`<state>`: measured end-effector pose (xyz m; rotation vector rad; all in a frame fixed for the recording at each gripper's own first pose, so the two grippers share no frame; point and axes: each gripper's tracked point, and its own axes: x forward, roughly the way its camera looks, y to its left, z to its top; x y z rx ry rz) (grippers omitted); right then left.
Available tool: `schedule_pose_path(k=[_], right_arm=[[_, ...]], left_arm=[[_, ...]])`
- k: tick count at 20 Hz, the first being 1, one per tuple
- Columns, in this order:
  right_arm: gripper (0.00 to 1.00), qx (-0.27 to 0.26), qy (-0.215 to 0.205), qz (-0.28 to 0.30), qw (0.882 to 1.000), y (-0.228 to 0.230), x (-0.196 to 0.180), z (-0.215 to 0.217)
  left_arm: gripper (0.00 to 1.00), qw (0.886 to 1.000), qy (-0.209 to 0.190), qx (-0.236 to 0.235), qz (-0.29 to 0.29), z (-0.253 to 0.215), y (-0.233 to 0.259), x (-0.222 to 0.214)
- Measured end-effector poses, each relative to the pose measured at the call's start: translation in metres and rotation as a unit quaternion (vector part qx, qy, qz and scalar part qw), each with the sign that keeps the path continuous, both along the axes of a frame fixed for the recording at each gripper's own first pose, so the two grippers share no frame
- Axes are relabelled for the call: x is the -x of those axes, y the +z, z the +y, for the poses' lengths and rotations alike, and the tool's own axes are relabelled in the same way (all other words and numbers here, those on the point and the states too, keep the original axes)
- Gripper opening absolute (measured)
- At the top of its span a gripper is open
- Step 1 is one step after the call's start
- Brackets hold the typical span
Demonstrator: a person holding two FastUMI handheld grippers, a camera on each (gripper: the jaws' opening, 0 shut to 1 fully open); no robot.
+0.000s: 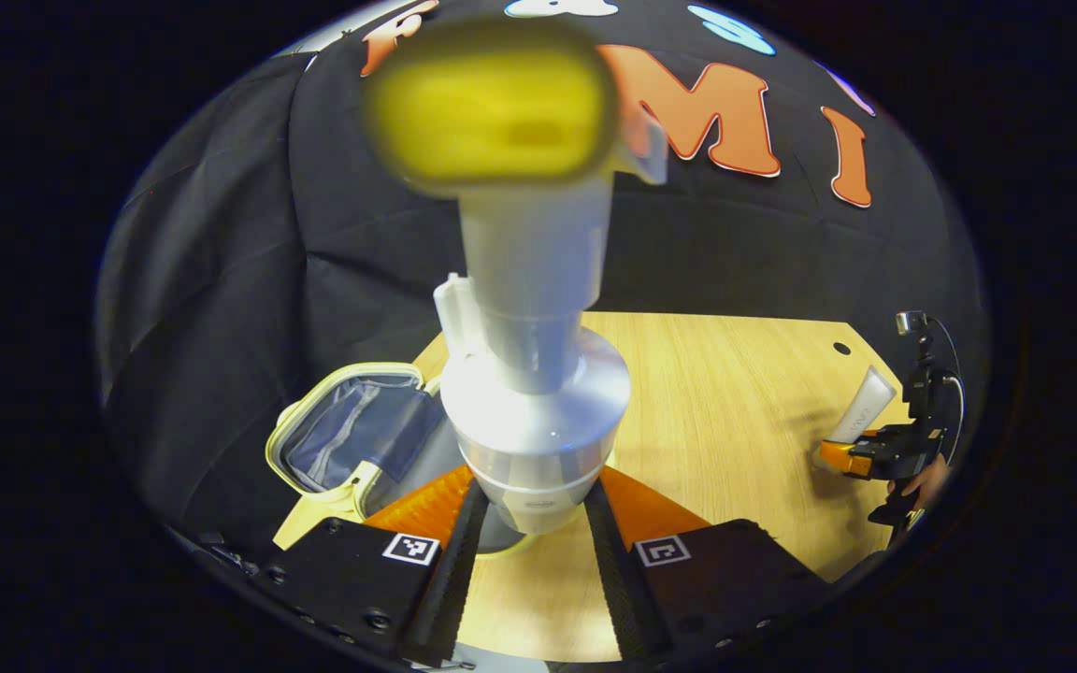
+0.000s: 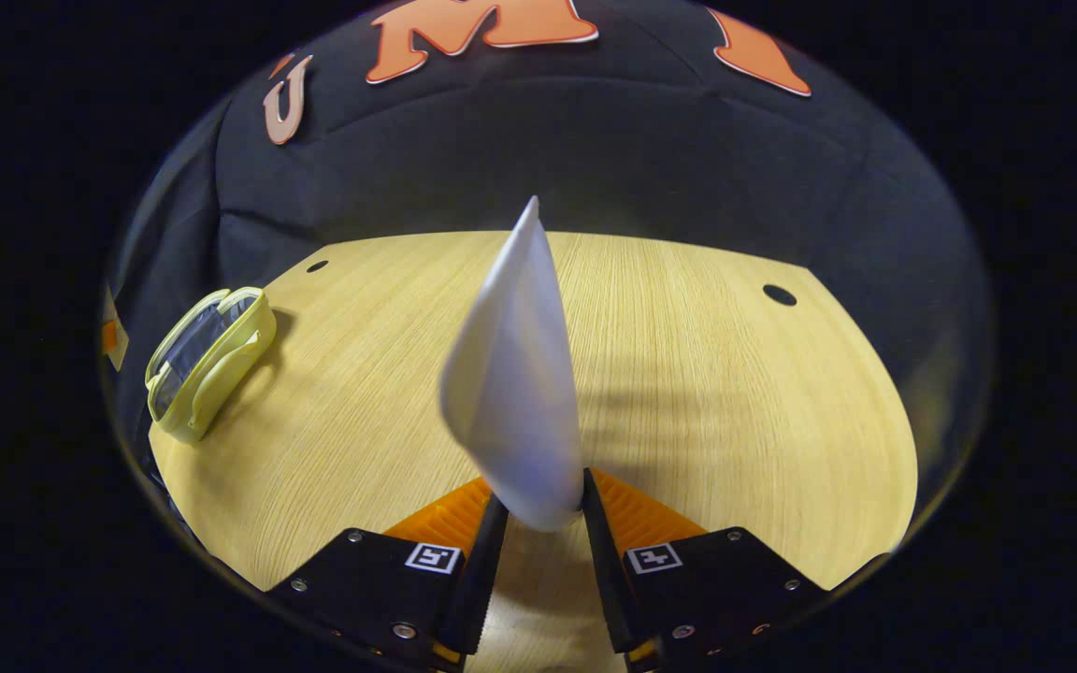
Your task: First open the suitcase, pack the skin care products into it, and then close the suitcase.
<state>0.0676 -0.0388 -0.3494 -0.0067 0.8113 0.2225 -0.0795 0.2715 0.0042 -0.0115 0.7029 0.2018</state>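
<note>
In the left gripper view my left gripper [image 1: 535,509] is shut on a white pump bottle [image 1: 535,411] with a yellow top [image 1: 492,107], held above the table. A small pale yellow suitcase [image 1: 351,435] lies open just left of the bottle, its blue-grey lining showing. At the far right of that view the right gripper [image 1: 861,456] holds a white tube [image 1: 858,407]. In the right gripper view my right gripper [image 2: 538,509] is shut on that white tube [image 2: 515,393], which points up and away. The suitcase [image 2: 207,360] sits at the table's far left edge.
A light wooden table [image 2: 688,393] spreads under both grippers, with small dark holes [image 2: 779,294] near its back corners. Black cloth hangs behind it. A hand [image 1: 922,481] shows at the far gripper.
</note>
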Motion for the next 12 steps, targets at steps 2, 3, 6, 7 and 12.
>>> schedule_pose_path(k=[2,3,6,7,12], right_arm=[[0.51,0.001,0.008,-0.007,1.0,0.015,0.001,0.005],[0.51,0.0,0.009,-0.012,1.0,0.024,0.002,0.008],[0.5,-0.008,0.004,-0.037,0.999,0.058,0.002,0.026],[0.51,-0.011,-0.001,-0.045,0.999,0.07,0.002,0.033],[0.5,-0.019,-0.027,-0.066,0.997,0.107,0.01,0.073]], left_arm=[[0.62,1.0,0.006,-0.001,-0.009,0.015,0.005,0.0],[0.62,1.0,0.006,0.001,-0.014,0.022,0.007,0.0],[0.61,1.0,-0.002,0.002,-0.024,0.047,0.012,0.0],[0.62,1.0,-0.009,0.005,-0.026,0.054,0.013,-0.001],[0.61,0.999,-0.042,0.019,-0.021,0.096,0.006,-0.009]])
